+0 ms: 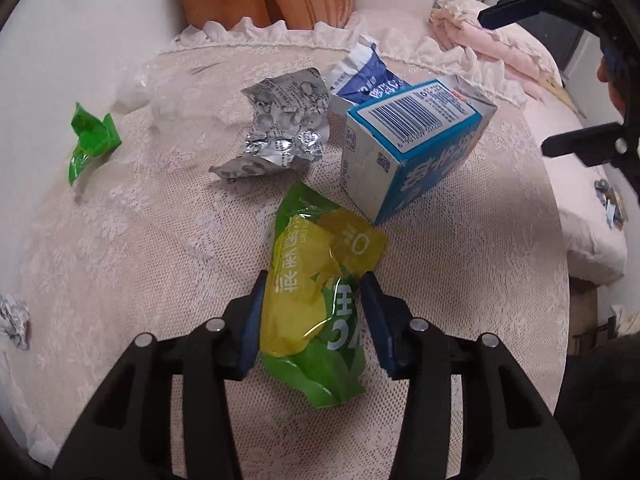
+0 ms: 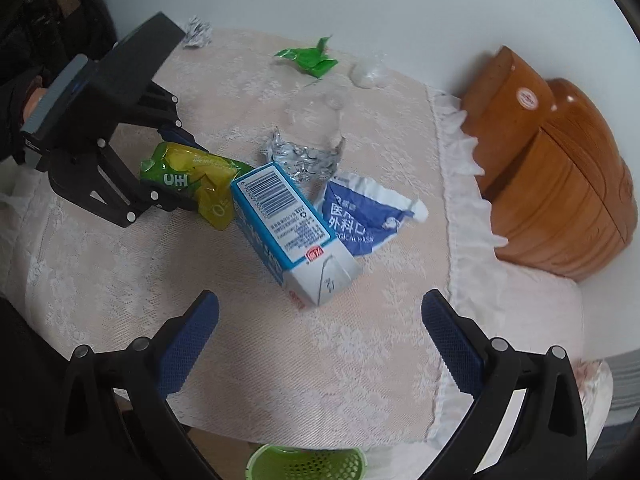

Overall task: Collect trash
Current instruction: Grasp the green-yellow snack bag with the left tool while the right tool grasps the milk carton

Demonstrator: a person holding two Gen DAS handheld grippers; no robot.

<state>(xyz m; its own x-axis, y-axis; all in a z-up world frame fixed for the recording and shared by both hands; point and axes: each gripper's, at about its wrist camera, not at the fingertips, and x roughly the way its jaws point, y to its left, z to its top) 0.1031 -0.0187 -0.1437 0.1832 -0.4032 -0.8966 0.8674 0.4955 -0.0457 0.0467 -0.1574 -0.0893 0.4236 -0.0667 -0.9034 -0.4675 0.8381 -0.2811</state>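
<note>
Pickup of the green-and-yellow snack wrapper (image 1: 316, 312) is in hand: it is clamped between the narrowed pads of the left gripper (image 1: 312, 292) on the lace tablecloth (image 1: 140, 260), and must next be lifted and carried to the green basket (image 2: 306, 462). The right gripper (image 2: 320, 320) is held wide and empty, the blue milk carton (image 2: 288, 224) lying just beyond it at twelve o'clock.

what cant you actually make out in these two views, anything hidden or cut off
- Green basket, right wrist view: cut off by the bottom edge, so its contents are hidden.
- Blue mask wrapper, left wrist view: lower part hidden behind the milk carton.
- Clear plastic, right wrist view: see-through against the lace cloth, shape unclear.
- Green-yellow snack bag, right wrist view: near end covered by the left tongs.
</note>
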